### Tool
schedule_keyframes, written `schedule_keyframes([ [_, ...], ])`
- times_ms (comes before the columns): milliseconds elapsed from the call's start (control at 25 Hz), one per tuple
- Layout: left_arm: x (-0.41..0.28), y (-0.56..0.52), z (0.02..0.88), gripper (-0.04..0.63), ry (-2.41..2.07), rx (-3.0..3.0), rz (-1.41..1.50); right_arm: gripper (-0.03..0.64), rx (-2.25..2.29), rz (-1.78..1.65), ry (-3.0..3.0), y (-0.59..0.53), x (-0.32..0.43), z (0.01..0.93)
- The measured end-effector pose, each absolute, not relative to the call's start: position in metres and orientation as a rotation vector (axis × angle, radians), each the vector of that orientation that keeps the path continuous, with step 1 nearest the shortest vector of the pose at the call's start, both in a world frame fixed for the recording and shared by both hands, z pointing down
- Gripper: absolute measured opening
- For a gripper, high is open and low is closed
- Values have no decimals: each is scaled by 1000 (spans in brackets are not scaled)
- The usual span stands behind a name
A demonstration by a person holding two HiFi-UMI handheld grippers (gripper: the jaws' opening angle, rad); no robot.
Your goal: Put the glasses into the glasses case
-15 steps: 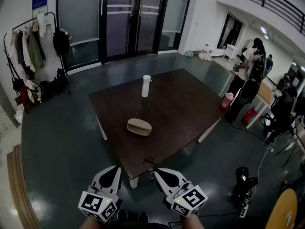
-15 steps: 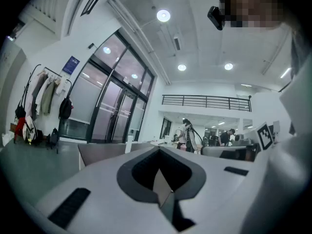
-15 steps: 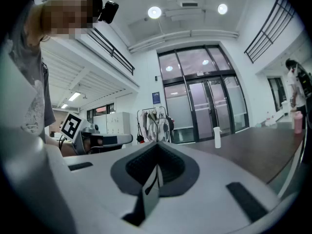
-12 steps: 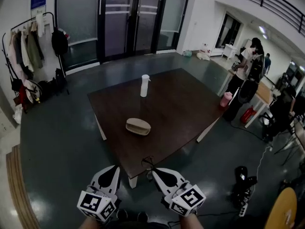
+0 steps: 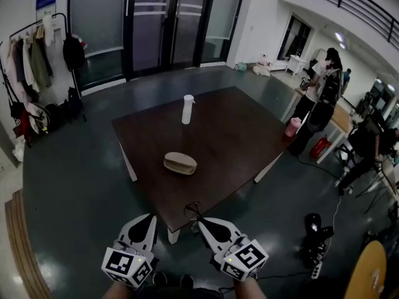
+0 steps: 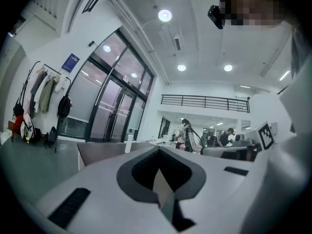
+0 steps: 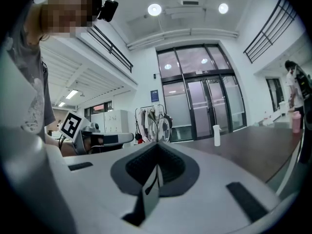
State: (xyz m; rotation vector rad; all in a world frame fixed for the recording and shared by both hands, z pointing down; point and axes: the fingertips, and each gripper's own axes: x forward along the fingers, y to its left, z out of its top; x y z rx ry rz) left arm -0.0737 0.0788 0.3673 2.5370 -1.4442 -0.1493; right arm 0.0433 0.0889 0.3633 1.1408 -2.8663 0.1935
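A beige glasses case (image 5: pixel 181 163) lies closed on the dark brown table (image 5: pixel 230 142), near the middle of its front half. My right gripper (image 5: pixel 201 224) hovers just short of the table's near corner, shut on thin wire glasses (image 5: pixel 194 210) that stick out past its tip. In the right gripper view the glasses (image 7: pixel 158 126) rise above the shut right gripper (image 7: pixel 157 144). My left gripper (image 5: pixel 151 220) hangs beside it to the left, shut with nothing in it. The left gripper (image 6: pixel 159 150) shows closed jaws in its own view.
A white bottle (image 5: pixel 186 109) stands upright at the table's far side. A coat rack (image 5: pixel 37 73) is at the far left. People and desks (image 5: pixel 327 98) stand at the right, and a dark bag (image 5: pixel 315 232) sits on the floor at the right.
The head view has drifted slightly, so the table and case sit a little further left. Both grippers hold the same pose, and the glasses stay in the right one.
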Motion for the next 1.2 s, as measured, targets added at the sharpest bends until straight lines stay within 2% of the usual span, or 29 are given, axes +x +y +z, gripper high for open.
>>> schedule_keyframes([
  [680,-109,62,391,6,-1426,2612,-56,-12,1305,139,-2702,84,24,388],
  [1200,-100,32,414,6,-1373,2613,-12,-12,1284,187,-2669,46,30,416],
])
